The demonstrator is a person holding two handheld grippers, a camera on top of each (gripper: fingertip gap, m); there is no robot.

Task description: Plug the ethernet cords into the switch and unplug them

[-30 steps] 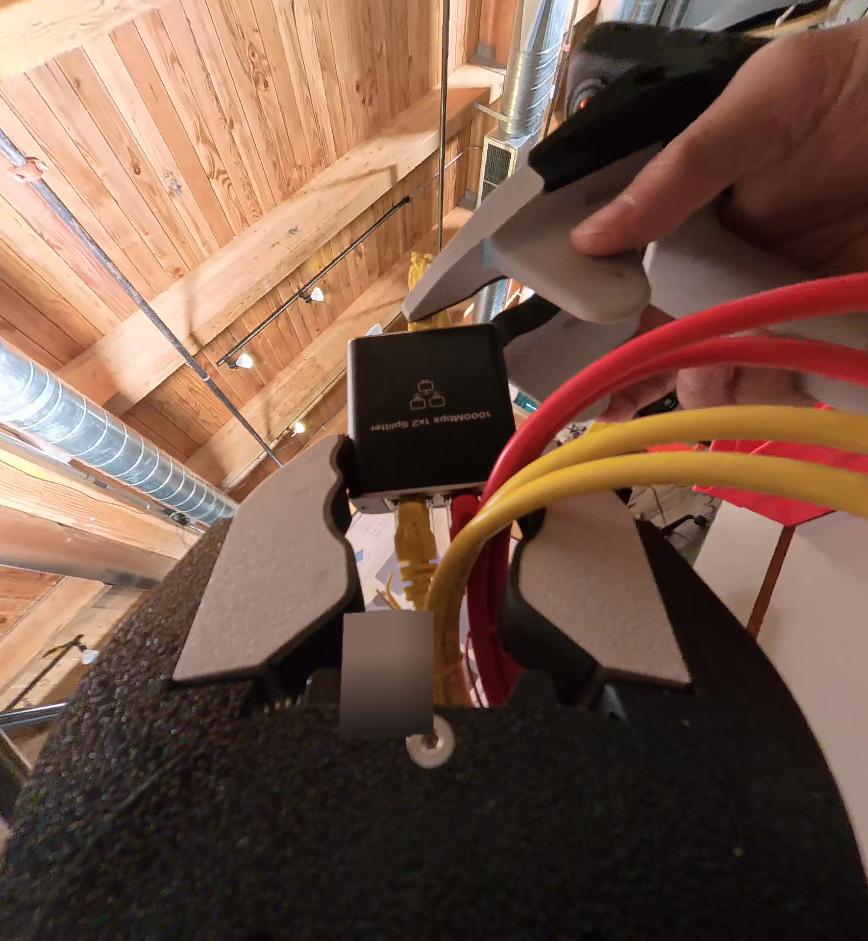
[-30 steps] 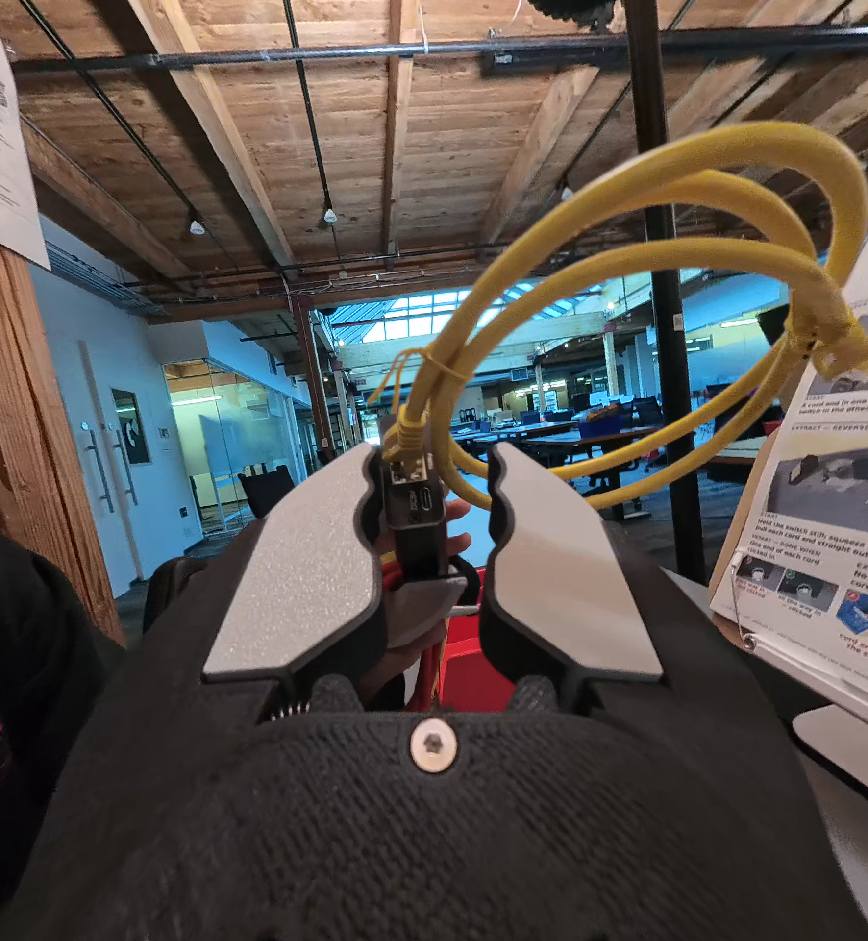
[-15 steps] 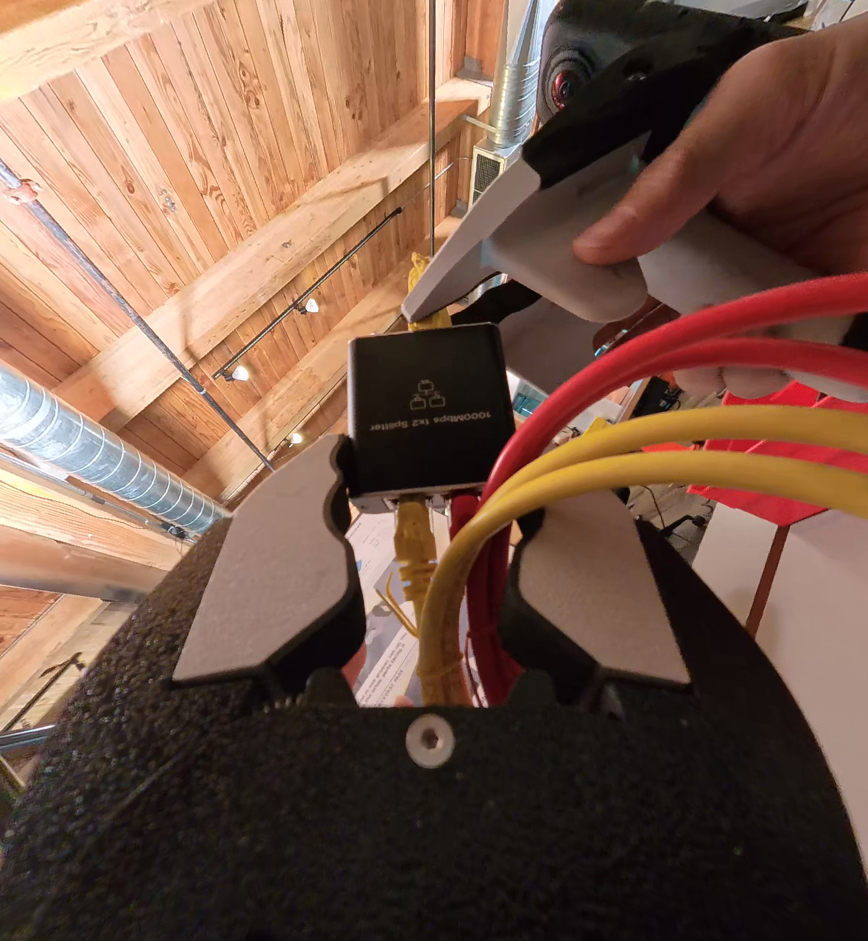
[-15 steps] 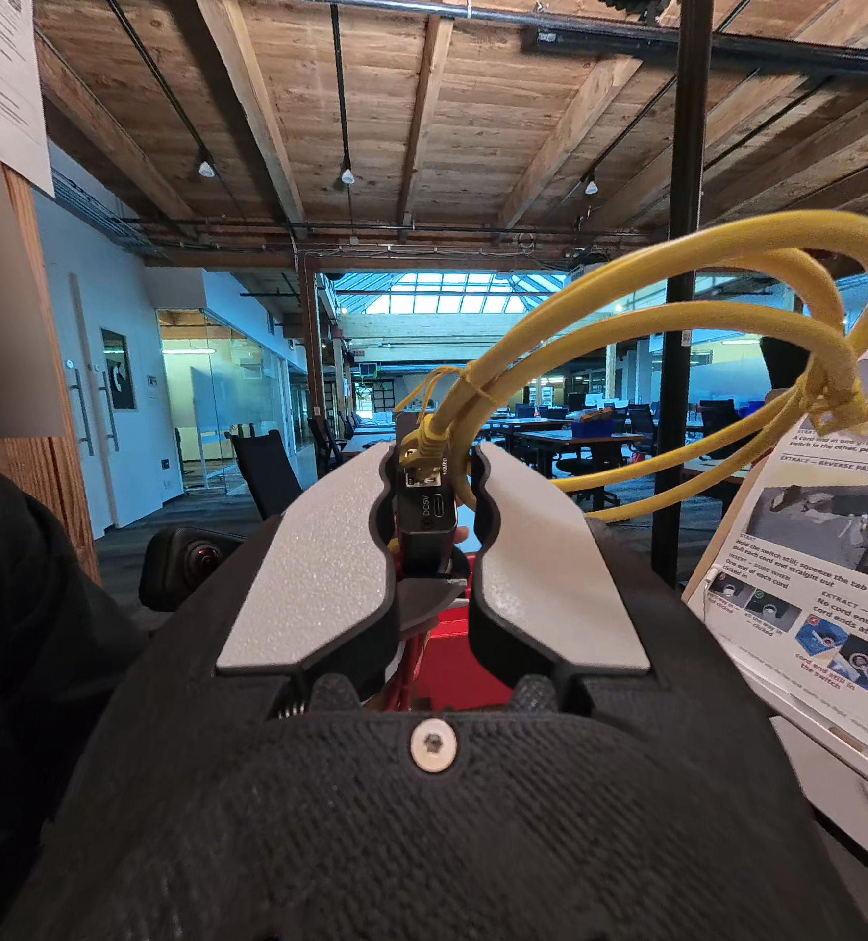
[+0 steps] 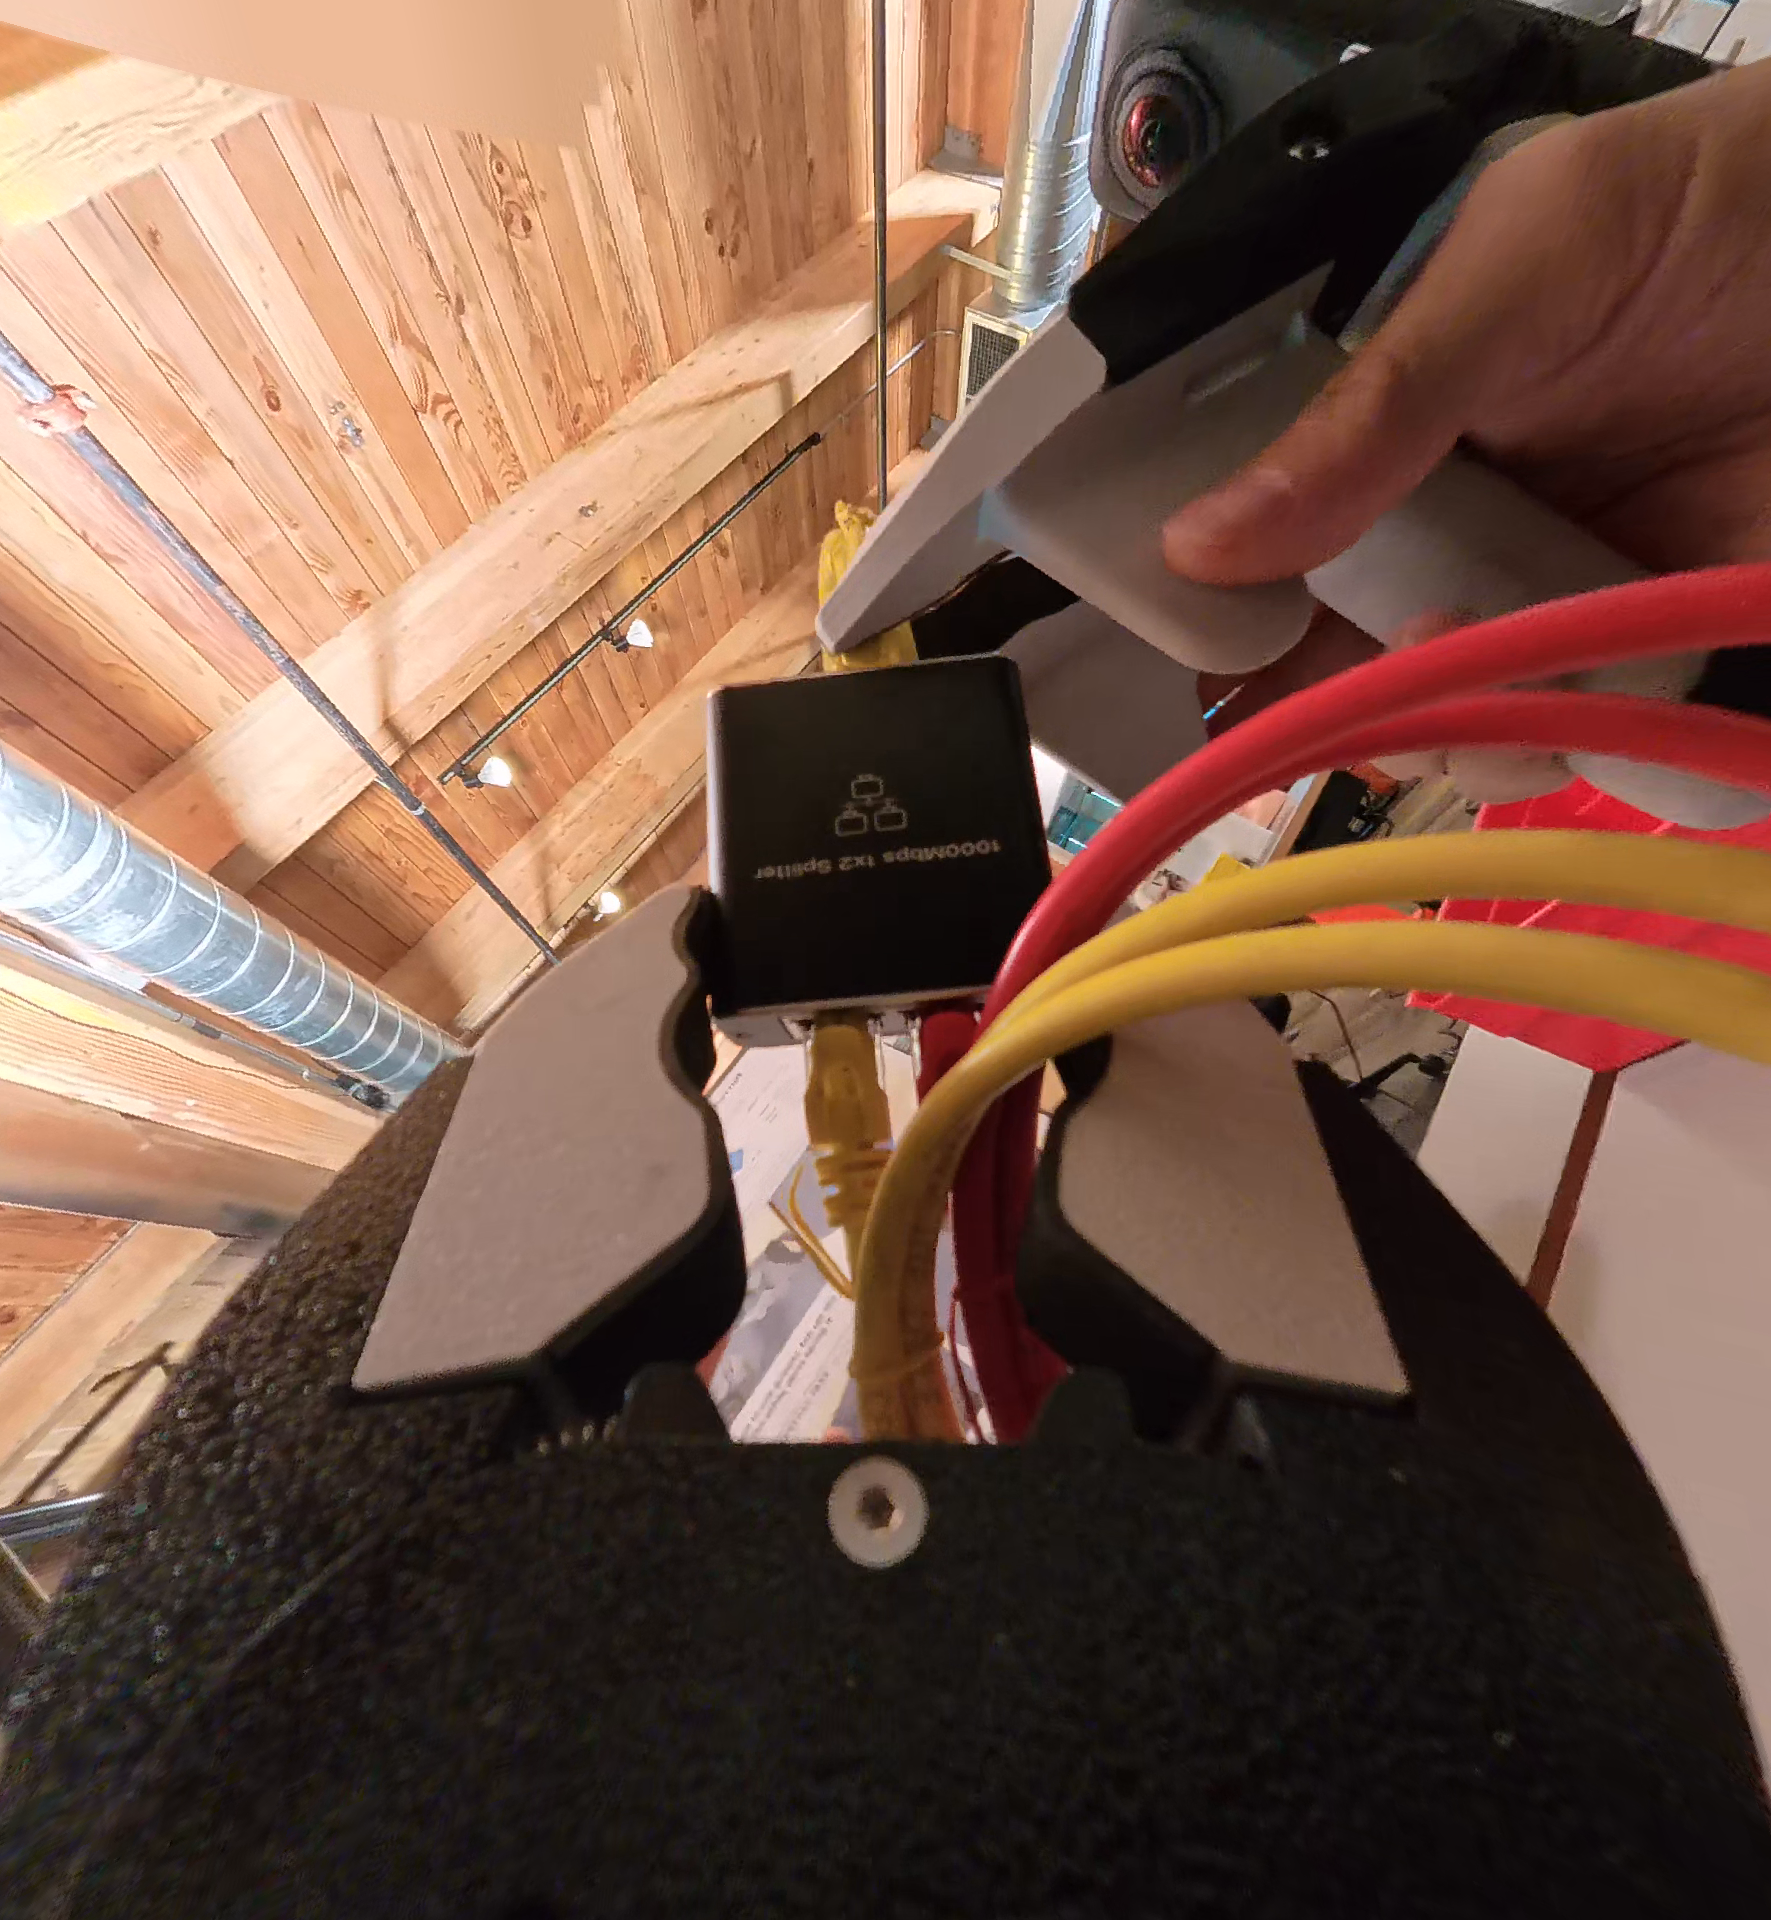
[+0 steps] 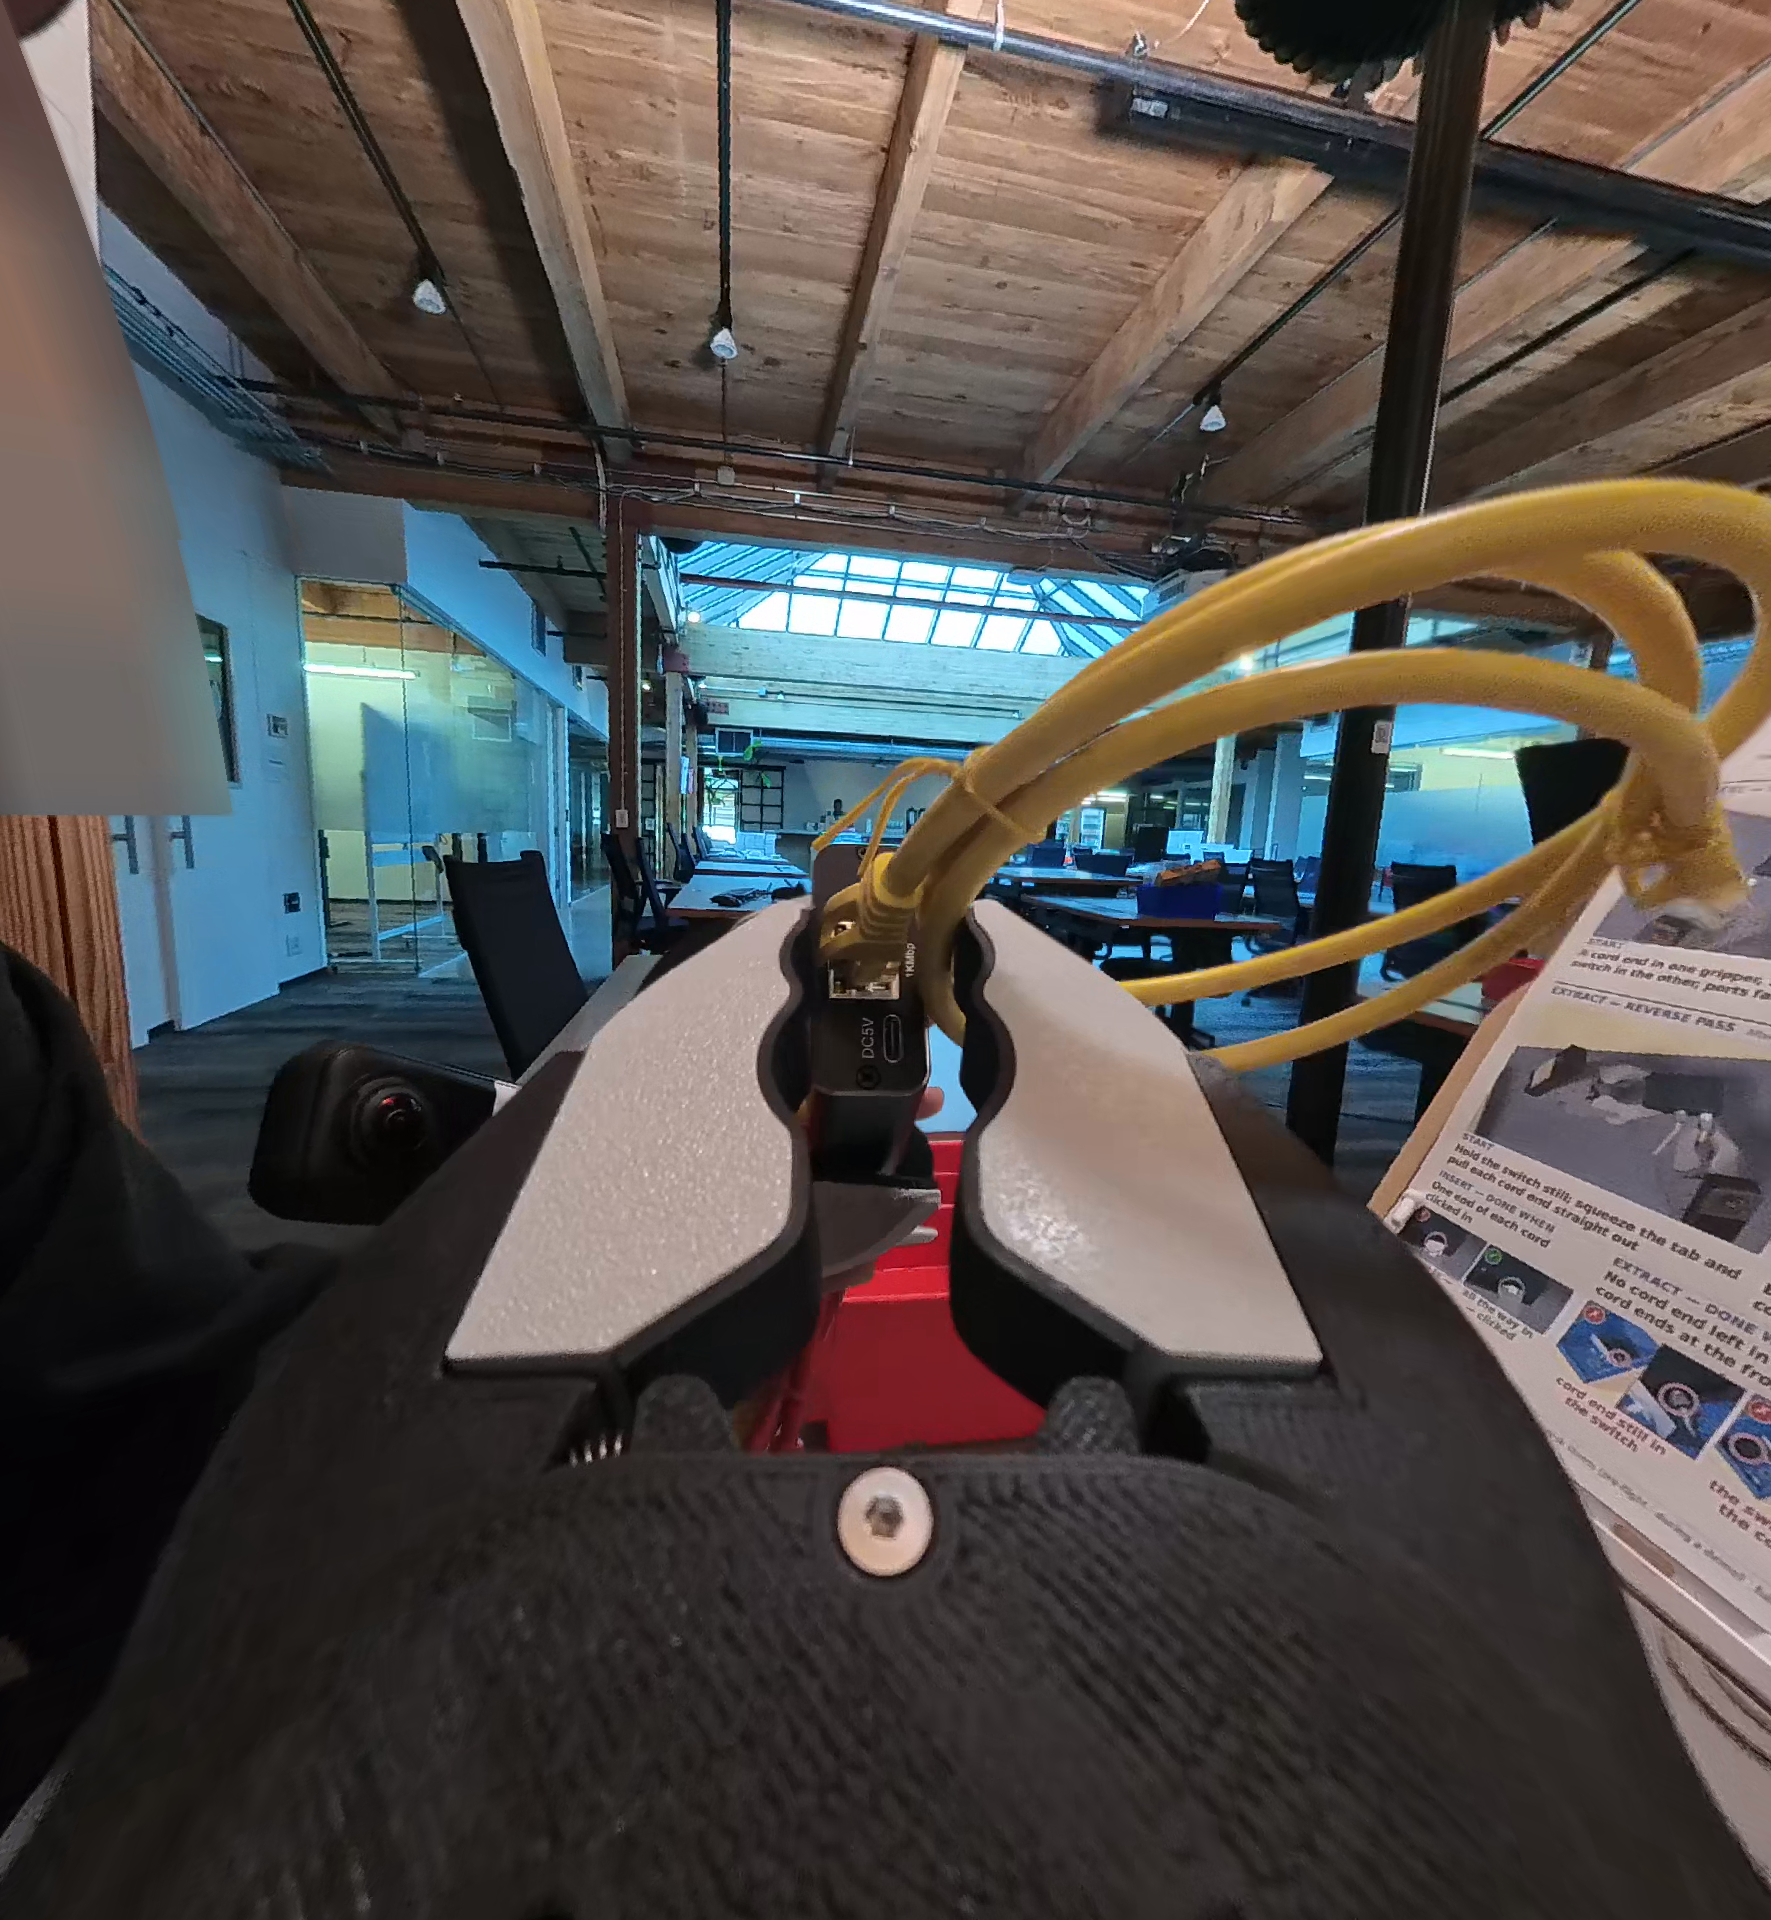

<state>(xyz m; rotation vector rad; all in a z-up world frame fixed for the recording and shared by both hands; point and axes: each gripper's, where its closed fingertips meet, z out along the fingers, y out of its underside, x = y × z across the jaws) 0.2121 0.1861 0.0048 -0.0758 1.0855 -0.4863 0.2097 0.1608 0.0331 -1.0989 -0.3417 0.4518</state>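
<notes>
Between the grey pads of the left gripper [image 5: 876, 997] sits the switch [image 5: 876, 842], a small black box held up in the air, clear of any surface; the left pad presses its side, the right pad is partly hidden behind cords, so the grip reads as clamped on the switch. Its near face carries two ports: a yellow cord [image 5: 845, 1101] is plugged into one, and a red cord [image 5: 974, 1174] runs up beside it to the other, its seating hidden by the yellow loops. Both cords arc away to the right in doubled loops. At the far end of the switch, the right gripper [image 5: 865, 623] comes in from the upper right, held by a hand [image 5: 1587, 343], its grey fingers reaching past the box edge beside a yellow plug. In the right wrist view, the right gripper [image 6: 881, 997] brackets the narrow end face of the switch [image 6: 865, 1039], which shows one open port; a yellow plug [image 6: 865, 920] of the looped yellow cord [image 6: 1328, 665] lies at the upper port, between the fingertips. The fingers stand close together around switch and plug, but I cannot tell whether they actually pinch either. An instruction sheet [image 6: 1629, 1195] leans at the right, a red object [image 6: 902, 1361] shows below the fingers, and wooden ceiling beams [image 6: 548, 208] run overhead.
</notes>
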